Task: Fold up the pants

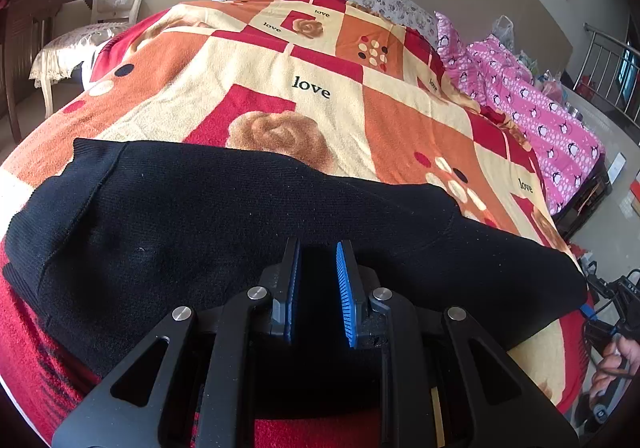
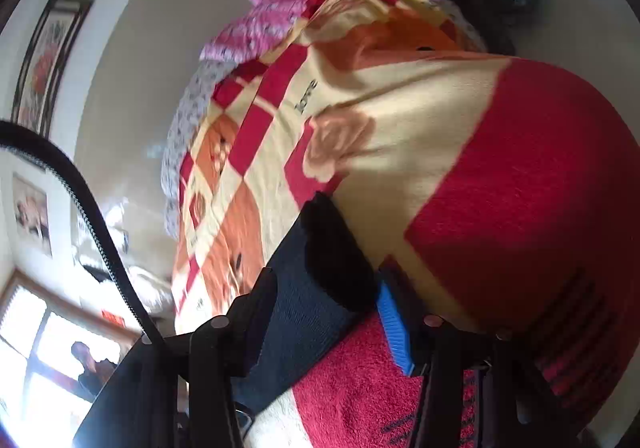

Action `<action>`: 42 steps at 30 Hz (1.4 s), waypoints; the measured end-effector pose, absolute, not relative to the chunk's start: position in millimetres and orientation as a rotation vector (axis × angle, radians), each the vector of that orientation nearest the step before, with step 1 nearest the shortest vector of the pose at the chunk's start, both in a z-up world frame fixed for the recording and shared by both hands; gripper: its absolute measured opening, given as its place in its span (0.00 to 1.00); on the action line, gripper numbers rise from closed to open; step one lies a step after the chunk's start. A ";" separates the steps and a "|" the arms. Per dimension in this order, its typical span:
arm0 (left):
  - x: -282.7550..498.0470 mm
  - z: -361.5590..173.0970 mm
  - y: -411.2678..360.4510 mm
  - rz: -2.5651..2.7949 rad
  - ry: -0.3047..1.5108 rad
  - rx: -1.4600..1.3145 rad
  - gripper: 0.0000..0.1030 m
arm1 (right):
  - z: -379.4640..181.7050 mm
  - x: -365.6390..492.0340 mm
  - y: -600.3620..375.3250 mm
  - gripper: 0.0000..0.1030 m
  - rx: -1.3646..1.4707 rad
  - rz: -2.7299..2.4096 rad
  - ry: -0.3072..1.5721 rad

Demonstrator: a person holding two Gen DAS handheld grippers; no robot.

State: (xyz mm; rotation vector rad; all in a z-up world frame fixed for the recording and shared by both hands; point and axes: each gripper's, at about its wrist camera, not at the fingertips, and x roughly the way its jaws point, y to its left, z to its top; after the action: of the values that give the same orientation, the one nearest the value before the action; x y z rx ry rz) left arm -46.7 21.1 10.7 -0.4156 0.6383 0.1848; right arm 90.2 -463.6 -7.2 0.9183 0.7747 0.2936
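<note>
The pants (image 1: 240, 232) lay spread on the patterned blanket (image 1: 320, 87) that covered the bed, a dark knit band filling the lower half of the left wrist view, from a ribbed hem at the left edge of the frame to a rounded end at the lower right. Their long axis therefore ran left to right across that frame, roughly along the bed's near edge, with the blanket's "love" squares stretching away toward the top. I judged they had been laid flat like this so that one end could be carried over onto the other. My left gripper (image 1: 318, 288) sat low in the middle of the frame, over the near edge of the fabric, its blue pads (image 1: 345, 292) standing a narrow gap apart with dark cloth showing between them; I could not tell whether the pads actually pinched the cloth or only rested above it. In the right wrist view, which was rolled well over to one side, the right gripper (image 2: 324, 304) had a dark ribbed end of the pants (image 2: 320, 272) between its jaws, the fabric running from the lower middle of the frame up toward the centre. The jaws stood partway apart, and the blue pad (image 2: 394, 332) on the right of the cloth seemed just clear of it, so I read this as a grasp not yet made.
</note>
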 end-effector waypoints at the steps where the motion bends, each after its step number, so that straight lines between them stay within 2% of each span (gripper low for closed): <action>1: -46.5 10.7 21.1 0.184 0.638 -0.416 0.17 | -5.2 87.2 -459.5 0.43 0.888 0.283 0.765; 4: -46.5 10.8 20.8 0.184 0.639 -0.418 0.17 | -4.8 93.3 -438.2 0.45 0.832 0.427 0.834; 6: -46.6 10.9 20.7 0.184 0.639 -0.418 0.17 | -2.2 90.2 -438.5 0.41 0.790 0.404 0.822; 8: -46.6 11.0 20.8 0.185 0.639 -0.416 0.17 | -11.0 86.7 -455.1 0.34 0.910 0.342 0.775; 9: -46.6 10.9 20.9 0.184 0.639 -0.418 0.17 | -13.0 87.8 -454.5 0.35 0.925 0.350 0.788; 12: -46.7 11.0 20.5 0.186 0.639 -0.418 0.17 | -0.8 91.5 -436.8 0.35 0.755 0.416 0.845; 15: -46.5 10.9 21.4 0.184 0.639 -0.420 0.17 | -6.3 86.0 -450.9 0.32 0.862 0.338 0.793; 20: -43.8 9.4 20.5 0.187 0.651 -0.434 0.18 | 2.2 74.9 -433.7 0.31 0.690 0.320 0.752; 22: -41.4 9.2 20.0 0.180 0.652 -0.436 0.23 | 1.4 72.4 -436.6 0.29 0.680 0.320 0.723; 23: -40.5 9.7 19.5 0.167 0.652 -0.437 0.32 | 0.7 71.0 -436.1 0.28 0.669 0.324 0.710; 25: -37.7 15.6 12.6 0.147 0.669 -0.402 0.41 | 0.2 73.0 -436.3 0.25 0.629 0.337 0.687; 28: -34.2 43.1 -15.8 0.100 0.654 -0.363 0.42 | -2.6 75.6 -435.4 0.17 0.594 0.334 0.662; 30: -23.8 71.4 -46.2 -0.046 0.621 -0.383 0.48 | -0.4 76.3 -432.6 0.12 0.553 0.320 0.653; 31: -15.5 84.2 -63.6 -0.118 0.613 -0.383 0.61 | 2.1 75.0 -429.7 0.10 0.526 0.314 0.644; 32: -5.2 95.2 -83.6 -0.188 0.615 -0.375 0.69 | 6.0 71.8 -424.3 0.10 0.480 0.303 0.628; 36: 55.5 119.4 -170.0 -0.452 0.753 -0.310 0.69 | 27.4 52.8 -392.6 0.09 0.248 0.285 0.513; 42: 118.1 111.2 -261.0 -0.536 0.984 -0.056 0.69 | 37.8 29.8 -351.7 0.09 -0.011 0.325 0.393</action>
State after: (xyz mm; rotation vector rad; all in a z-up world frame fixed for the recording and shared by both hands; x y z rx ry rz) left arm 118.1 -261.0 111.2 -0.0560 0.9840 -0.5356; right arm 29.8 -351.7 37.8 -0.0112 0.3932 0.3249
